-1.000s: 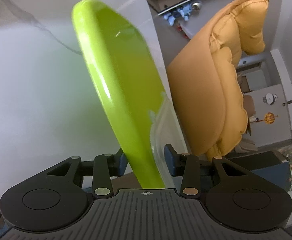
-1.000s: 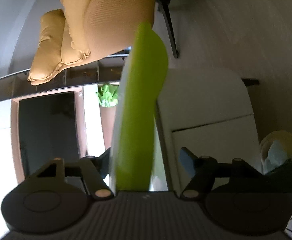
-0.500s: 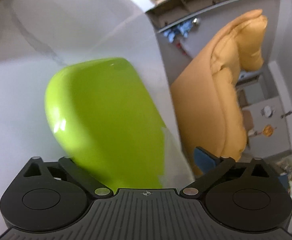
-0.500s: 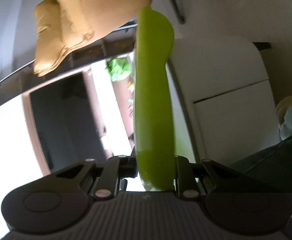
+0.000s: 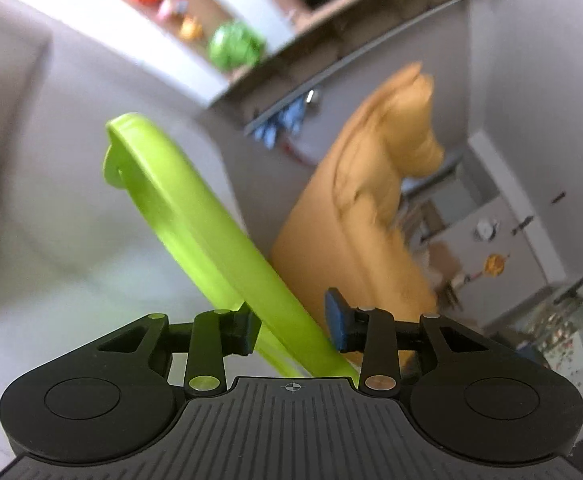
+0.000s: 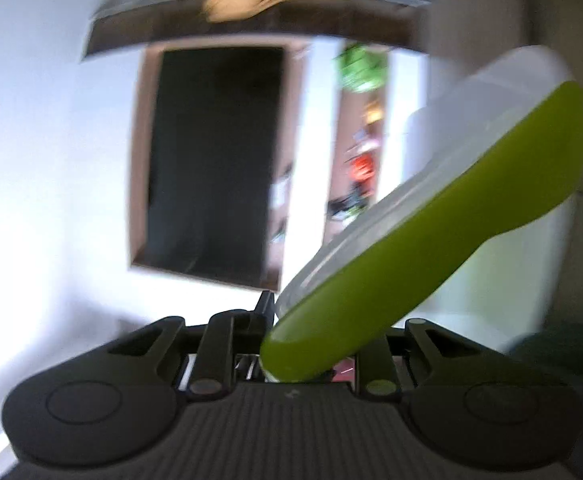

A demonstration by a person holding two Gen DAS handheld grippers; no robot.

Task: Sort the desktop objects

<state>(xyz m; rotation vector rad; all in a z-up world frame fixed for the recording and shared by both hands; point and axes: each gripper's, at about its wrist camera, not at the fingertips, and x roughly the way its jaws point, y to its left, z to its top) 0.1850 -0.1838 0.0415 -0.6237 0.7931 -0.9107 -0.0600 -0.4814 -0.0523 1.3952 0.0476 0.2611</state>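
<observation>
A lime-green lid (image 5: 195,236) on a clear plastic box runs diagonally up and left between the fingers of my left gripper (image 5: 291,324). The left fingers stand apart; the lid rests against the left finger (image 5: 243,330), and the blue pad of the right finger (image 5: 337,320) is just beside it. In the right wrist view the same green lid (image 6: 431,240) with its clear box (image 6: 471,120) tilts up to the right, and my right gripper (image 6: 311,360) is shut on its near edge. The view is blurred.
An orange padded armchair (image 5: 363,216) stands to the right in the left wrist view. A shelf with colourful objects (image 5: 231,44) is behind. A dark screen (image 6: 211,160) and a white wall fill the right wrist view. A pale surface (image 5: 51,260) lies at left.
The right gripper closed on the box edge and still holds it. The left gripper, shut on the lid a second ago, opened wide, then narrowed. Both views swung and the box tilted.
</observation>
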